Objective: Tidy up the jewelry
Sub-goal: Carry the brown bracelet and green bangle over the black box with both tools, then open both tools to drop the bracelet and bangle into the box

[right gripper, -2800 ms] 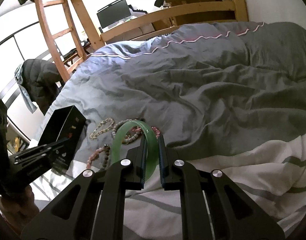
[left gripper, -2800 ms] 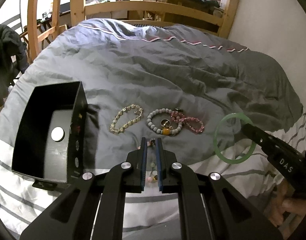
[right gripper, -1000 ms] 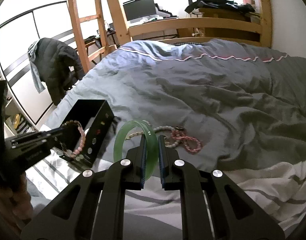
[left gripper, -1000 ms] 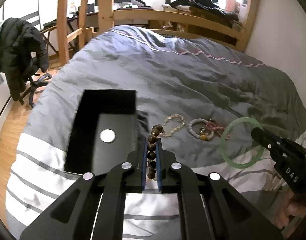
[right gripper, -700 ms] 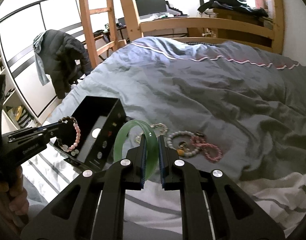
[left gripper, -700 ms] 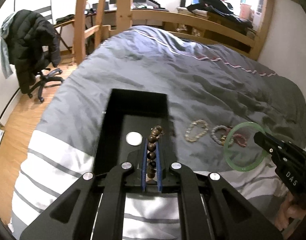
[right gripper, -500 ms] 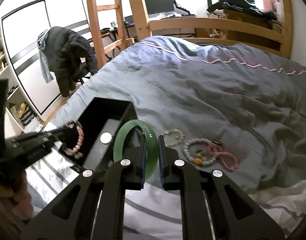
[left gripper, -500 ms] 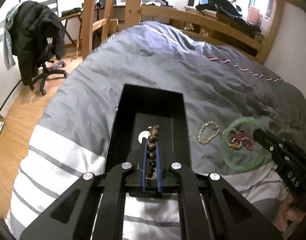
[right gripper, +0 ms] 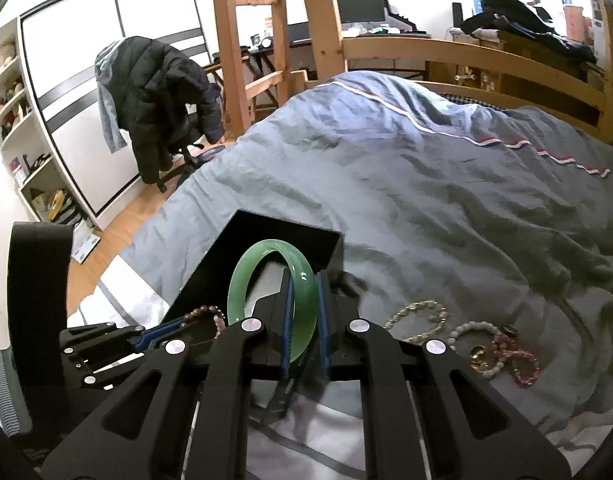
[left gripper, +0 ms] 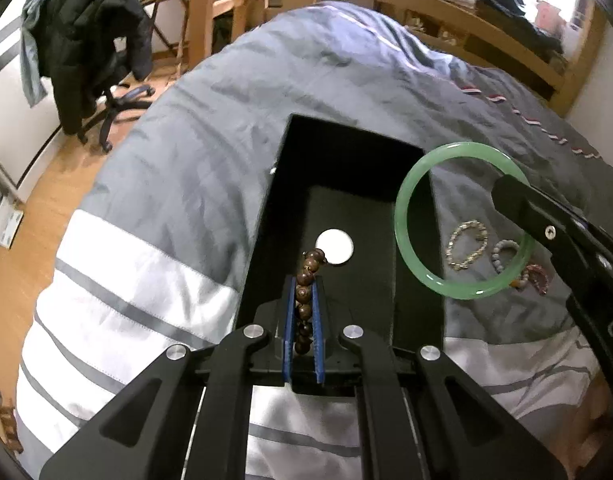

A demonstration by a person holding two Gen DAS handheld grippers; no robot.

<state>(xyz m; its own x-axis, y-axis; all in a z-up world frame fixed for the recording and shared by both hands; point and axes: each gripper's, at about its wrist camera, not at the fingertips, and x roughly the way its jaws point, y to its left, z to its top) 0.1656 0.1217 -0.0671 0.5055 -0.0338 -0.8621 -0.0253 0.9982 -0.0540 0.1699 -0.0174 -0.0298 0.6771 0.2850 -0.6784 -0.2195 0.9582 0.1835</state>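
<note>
A green bangle (right gripper: 302, 304) is clamped upright in the right gripper (right gripper: 304, 316) above the black box (right gripper: 210, 280); three bracelets (right gripper: 466, 340) are spread on the duvet (right gripper: 426, 200) just beside it.

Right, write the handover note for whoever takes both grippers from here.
Left gripper: jaws shut on the brown bead bracelet, held over the open black box.
Right gripper: jaws shut on the green bangle, held at the box's right edge.
On the grey duvet, right of the box: a pale gold bracelet, a white bead bracelet and a pink one.
Done: both pieces lifted; nothing released yet. The box shows only a white disc.
Left: drop both in, then fetch the three on the duvet.
</note>
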